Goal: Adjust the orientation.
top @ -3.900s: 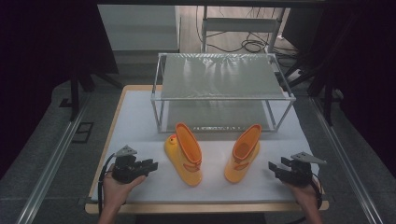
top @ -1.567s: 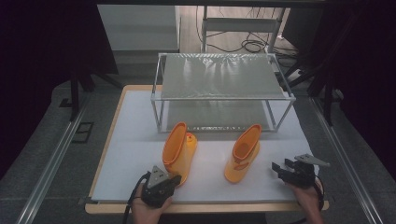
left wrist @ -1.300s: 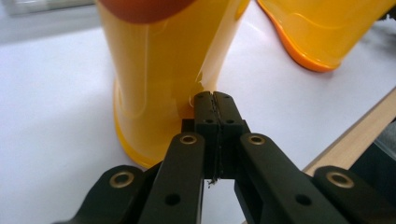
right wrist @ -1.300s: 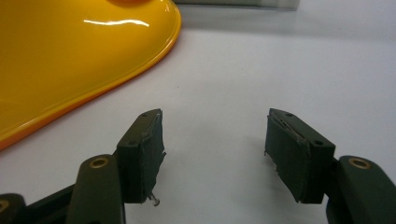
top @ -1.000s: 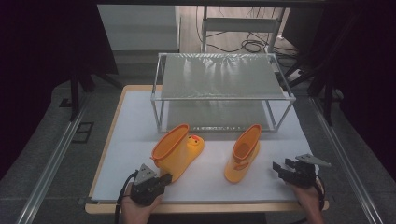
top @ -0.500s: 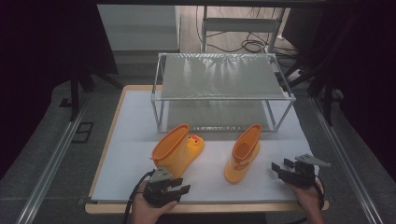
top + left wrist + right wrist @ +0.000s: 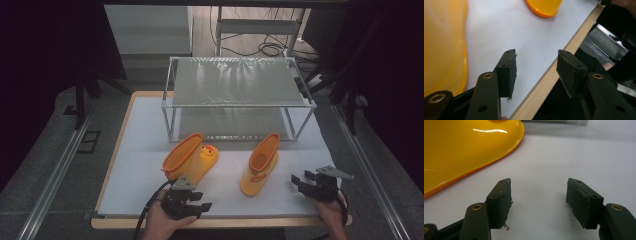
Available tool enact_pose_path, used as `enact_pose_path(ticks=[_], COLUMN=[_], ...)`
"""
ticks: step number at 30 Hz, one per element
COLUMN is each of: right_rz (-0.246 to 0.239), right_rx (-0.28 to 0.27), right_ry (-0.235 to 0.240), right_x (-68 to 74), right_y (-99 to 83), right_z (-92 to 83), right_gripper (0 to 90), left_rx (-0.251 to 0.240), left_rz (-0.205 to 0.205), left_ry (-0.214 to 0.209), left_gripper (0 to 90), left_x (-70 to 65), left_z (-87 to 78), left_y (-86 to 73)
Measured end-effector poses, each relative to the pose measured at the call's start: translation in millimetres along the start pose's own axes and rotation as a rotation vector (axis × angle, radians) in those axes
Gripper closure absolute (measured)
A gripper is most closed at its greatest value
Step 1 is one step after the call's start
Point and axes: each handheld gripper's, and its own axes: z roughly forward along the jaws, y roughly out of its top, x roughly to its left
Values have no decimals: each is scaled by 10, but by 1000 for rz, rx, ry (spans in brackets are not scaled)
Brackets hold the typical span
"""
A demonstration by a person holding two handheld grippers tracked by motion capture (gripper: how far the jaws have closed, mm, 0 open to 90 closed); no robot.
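The bench (image 7: 145,130) carries a wire shelf rack (image 7: 239,97) at the back, with two orange rubber boots in front of it. The left boot (image 7: 190,159) lies tipped on its side, duck toe towards the rack; the right boot (image 7: 260,163) stands upright. I'd say the tipped boot could roll if nudged on its rounded shaft. The left tongs (image 7: 195,205) sit gaping at the bench's front edge, just beside that boot, holding nothing. The right tongs (image 7: 299,181) are likewise spread and empty, near the upright boot; a careless sweep might topple it.
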Motion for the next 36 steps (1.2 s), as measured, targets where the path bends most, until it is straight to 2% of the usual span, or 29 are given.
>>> enact_pose_path(ticks=[2,5,7,9,10,12,13,15,16,20,24,25,29,36], right_rz=[-1,2,-4,-10,-10,-13,-13,-13,-12,-10,-9,-7,-6,-8], right_rx=[-1,-3,-1,3,1,5,5,6,5,2,2,2,3,17], right_ry=[-1,-1,-1,0,0,0,0,0,-1,-3,-3,-3,-3,1], right_x=[0,9,12,16,20,23,23,24,24,22,18,15,16,19], right_y=[0,5,4,3,3,4,3,3,3,4,2,2,2,-2], right_z=[-3,-20,-16,-11,-6,-6,-5,-6,-7,-10,-6,-5,0,17], right_gripper=[371,372,372,372,372,373,373,374,374,374,375,375,375,376], left_rx=[6,35,38,63,63,78,78,104,104,108,104,106,111,102], left_rz=[4,15,11,13,13,18,18,14,14,18,24,36,45,33], left_ry=[-9,-68,-82,-125,-125,-143,-143,-177,-177,-164,-170,-170,-163,-183], left_gripper=[505,508,507,506,505,506,506,504,504,510,513,514,515,537], left_x=[-26,-131,-151,-205,-205,-250,-250,-270,-270,-312,-355,-387,-423,-443], left_z=[2,-16,-25,-86,-86,-145,-145,-164,-164,-199,-236,-260,-276,-307], left_y=[35,226,263,427,427,586,586,717,717,881,985,1063,1200,1528])
